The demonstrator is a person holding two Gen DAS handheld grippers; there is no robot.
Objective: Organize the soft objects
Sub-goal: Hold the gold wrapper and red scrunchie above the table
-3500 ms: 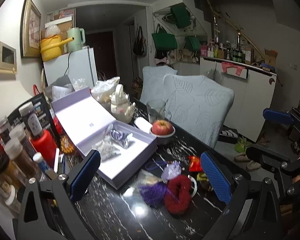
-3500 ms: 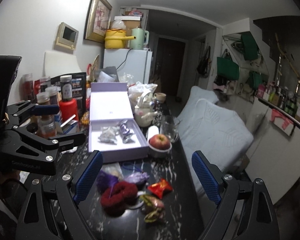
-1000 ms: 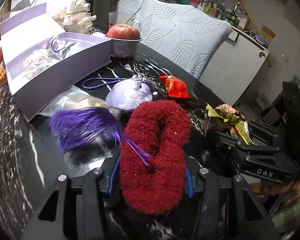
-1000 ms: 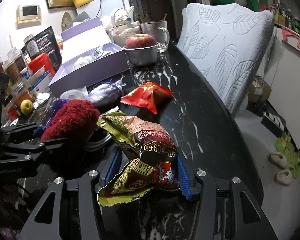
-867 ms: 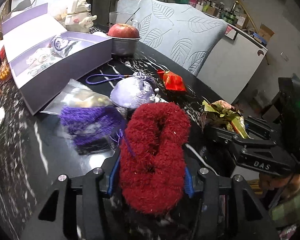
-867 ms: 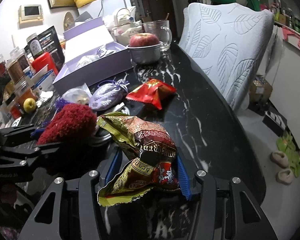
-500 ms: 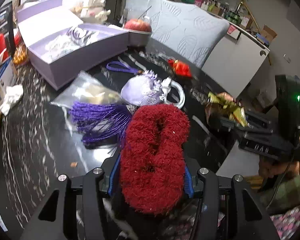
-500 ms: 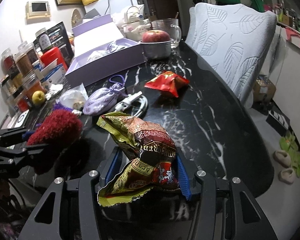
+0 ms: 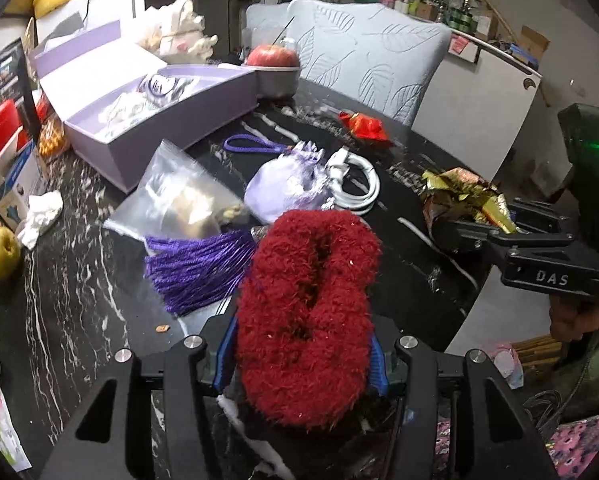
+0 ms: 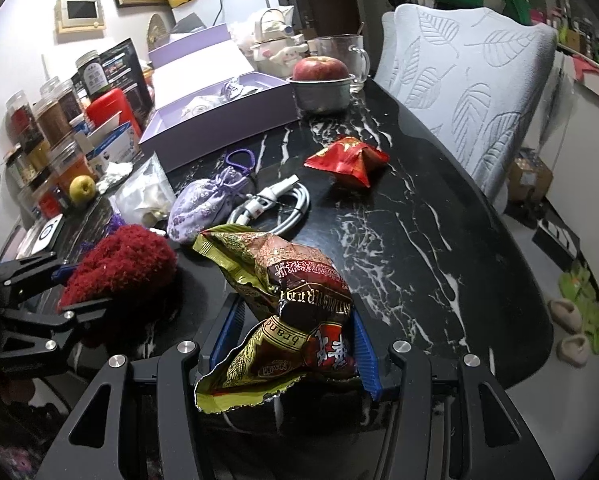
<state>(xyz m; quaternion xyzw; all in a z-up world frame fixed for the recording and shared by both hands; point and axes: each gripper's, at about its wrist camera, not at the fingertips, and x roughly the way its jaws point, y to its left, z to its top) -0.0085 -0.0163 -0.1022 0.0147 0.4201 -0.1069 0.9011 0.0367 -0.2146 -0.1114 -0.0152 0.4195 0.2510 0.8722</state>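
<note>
Left gripper jaws are clamping a red fuzzy scrunchie as right gripper jaws are gripping a crinkled snack bag over the bench's near edge

Fuzzy red scrunchie, crinkled snack bag

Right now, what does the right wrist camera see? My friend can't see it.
The right gripper's jaws squeeze a crinkly snack bag above a black marble table. Left of it, the other gripper holds a fuzzy red scrunchie.
</note>
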